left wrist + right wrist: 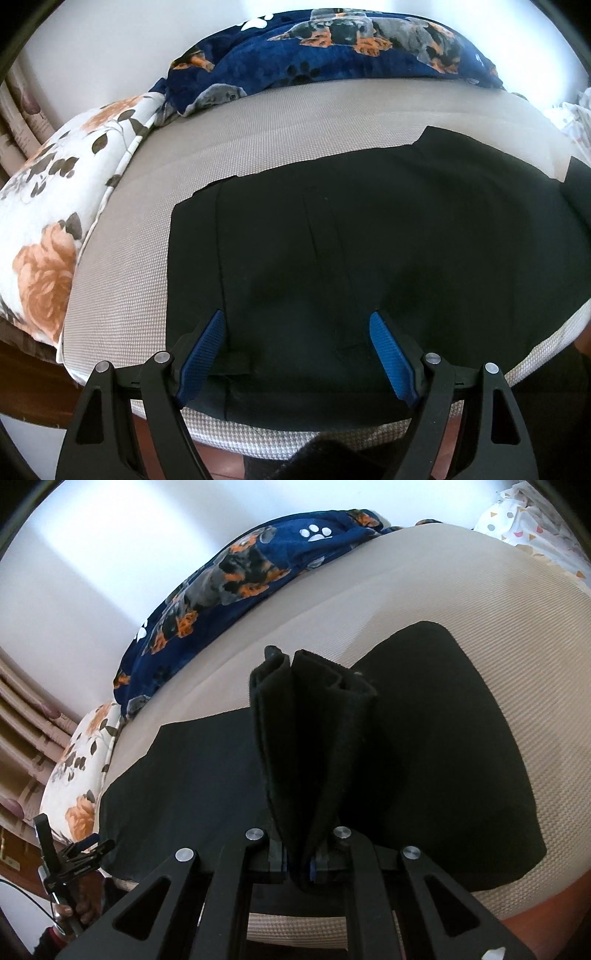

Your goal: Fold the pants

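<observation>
Black pants; no legible writing.

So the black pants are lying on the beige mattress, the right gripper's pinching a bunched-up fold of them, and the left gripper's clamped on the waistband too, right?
Not quite. The left gripper is open: in the left wrist view its blue pads stand wide apart above the black pants, pressing nothing. The rest holds: the pants lie on the beige mattress, and the right gripper pinches a bunched fold.

One pair of black pants lay on one beige mattress. One navy dog-print blanket and one floral pillow were present. Two grippers appeared: the left gripper and the right gripper, each with two fingers.
</observation>
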Demonstrator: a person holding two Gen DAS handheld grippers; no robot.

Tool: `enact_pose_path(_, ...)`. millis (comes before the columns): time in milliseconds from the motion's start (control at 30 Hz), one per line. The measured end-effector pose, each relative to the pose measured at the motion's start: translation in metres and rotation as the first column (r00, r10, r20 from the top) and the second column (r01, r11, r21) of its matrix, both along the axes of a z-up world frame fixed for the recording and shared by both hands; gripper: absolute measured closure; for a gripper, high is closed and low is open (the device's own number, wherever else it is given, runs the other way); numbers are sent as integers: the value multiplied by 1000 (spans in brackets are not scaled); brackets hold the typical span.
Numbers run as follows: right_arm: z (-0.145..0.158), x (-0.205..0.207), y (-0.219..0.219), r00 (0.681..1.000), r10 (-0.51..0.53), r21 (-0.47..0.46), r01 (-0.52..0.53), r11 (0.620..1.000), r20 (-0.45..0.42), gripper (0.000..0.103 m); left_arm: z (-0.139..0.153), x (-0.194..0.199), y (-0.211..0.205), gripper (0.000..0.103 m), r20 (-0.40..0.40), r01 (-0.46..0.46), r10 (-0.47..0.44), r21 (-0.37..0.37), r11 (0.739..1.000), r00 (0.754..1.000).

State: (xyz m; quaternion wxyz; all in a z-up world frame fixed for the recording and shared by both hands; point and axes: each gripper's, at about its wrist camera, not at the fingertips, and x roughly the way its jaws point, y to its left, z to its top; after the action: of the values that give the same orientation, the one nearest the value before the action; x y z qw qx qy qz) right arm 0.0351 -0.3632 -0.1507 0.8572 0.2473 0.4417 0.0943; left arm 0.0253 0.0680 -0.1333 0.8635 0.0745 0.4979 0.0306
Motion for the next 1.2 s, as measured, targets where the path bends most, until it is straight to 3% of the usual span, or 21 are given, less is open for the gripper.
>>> enact_pose_path(633, -2, 0, 31, 997, 72, -40, -72, 997, -5, 93, -2, 0, -3, 22, -10, 4, -4, 4, 1000, 1000)
enact_pose_path(1200, 2, -3, 54, 993, 114, -156, -111, 981, 9, 92, -1, 0, -4, 22, -5, 12, -12, 18, 1000, 1000)
